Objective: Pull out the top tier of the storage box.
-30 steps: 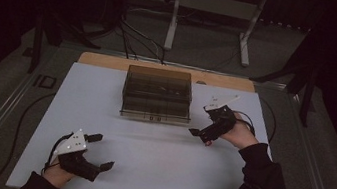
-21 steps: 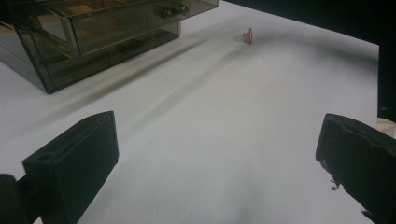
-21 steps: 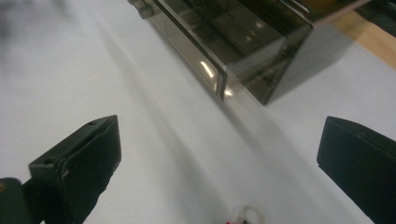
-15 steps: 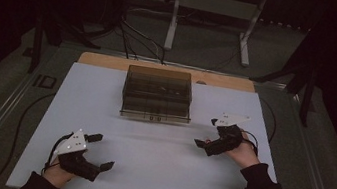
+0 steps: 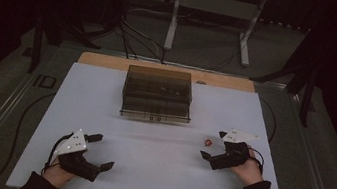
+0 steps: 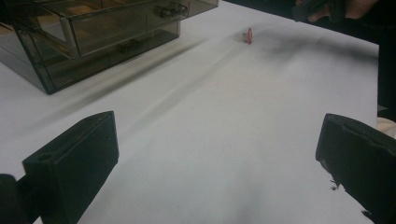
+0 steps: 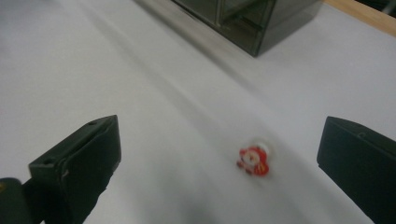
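The right gripper (image 5: pixel 212 149) rests on the white table cover (image 5: pixel 154 173) with its jaws spread wide and nothing between them. A small red and white figurine (image 7: pixel 253 160) lies on the cover just ahead of it, between the lines of the two jaws and nearer the right-hand one, touching neither. Farther ahead of this gripper stands the smoky clear drawer box (image 5: pixel 157 94). The left gripper (image 5: pixel 100 152) sits well apart from the figurine, jaws also wide open and empty, with the box ahead to its left.
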`<control>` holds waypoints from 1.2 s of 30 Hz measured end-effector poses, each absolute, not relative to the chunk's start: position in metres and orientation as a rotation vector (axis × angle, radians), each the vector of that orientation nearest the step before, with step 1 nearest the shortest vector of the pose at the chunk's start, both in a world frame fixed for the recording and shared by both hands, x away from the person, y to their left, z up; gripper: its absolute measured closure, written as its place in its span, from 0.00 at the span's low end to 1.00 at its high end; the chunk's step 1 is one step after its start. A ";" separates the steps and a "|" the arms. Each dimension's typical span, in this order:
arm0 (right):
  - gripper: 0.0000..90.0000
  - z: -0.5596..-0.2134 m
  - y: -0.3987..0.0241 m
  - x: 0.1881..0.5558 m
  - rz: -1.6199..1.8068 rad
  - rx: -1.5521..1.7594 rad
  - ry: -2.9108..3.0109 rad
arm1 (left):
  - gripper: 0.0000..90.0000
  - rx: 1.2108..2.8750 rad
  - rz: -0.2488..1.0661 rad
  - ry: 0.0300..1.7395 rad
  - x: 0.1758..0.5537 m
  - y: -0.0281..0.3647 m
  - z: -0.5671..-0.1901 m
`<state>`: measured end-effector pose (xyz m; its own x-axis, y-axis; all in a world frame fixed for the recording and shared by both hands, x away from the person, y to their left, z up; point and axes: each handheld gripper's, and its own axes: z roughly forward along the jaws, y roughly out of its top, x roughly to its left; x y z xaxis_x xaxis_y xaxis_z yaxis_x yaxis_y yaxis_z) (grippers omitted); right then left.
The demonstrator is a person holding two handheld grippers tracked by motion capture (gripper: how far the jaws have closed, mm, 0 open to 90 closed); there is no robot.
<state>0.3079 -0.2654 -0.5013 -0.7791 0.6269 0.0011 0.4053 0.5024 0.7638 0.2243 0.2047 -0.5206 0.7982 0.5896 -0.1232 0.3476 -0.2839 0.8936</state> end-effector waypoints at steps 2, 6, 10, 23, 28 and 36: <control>0.00 -0.504 -0.270 0.302 1.151 0.888 2.460 | 0.00 1.899 0.279 0.709 0.224 0.205 -0.521; 0.00 -0.508 -0.277 0.290 1.136 0.925 2.432 | 0.00 1.902 0.278 0.709 0.224 0.205 -0.521; 0.00 -0.512 -0.283 0.278 1.111 0.931 2.437 | 0.00 1.902 0.279 0.710 0.224 0.204 -0.521; 0.00 -0.519 -0.287 0.267 1.098 0.917 2.413 | 0.00 1.908 0.280 0.704 0.224 0.204 -0.521; 0.00 -0.521 -0.286 0.267 1.101 0.907 2.416 | 0.00 1.906 0.279 0.705 0.223 0.204 -0.520; 0.00 -0.521 -0.286 0.268 1.124 0.910 2.415 | 0.00 1.905 0.280 0.706 0.223 0.204 -0.520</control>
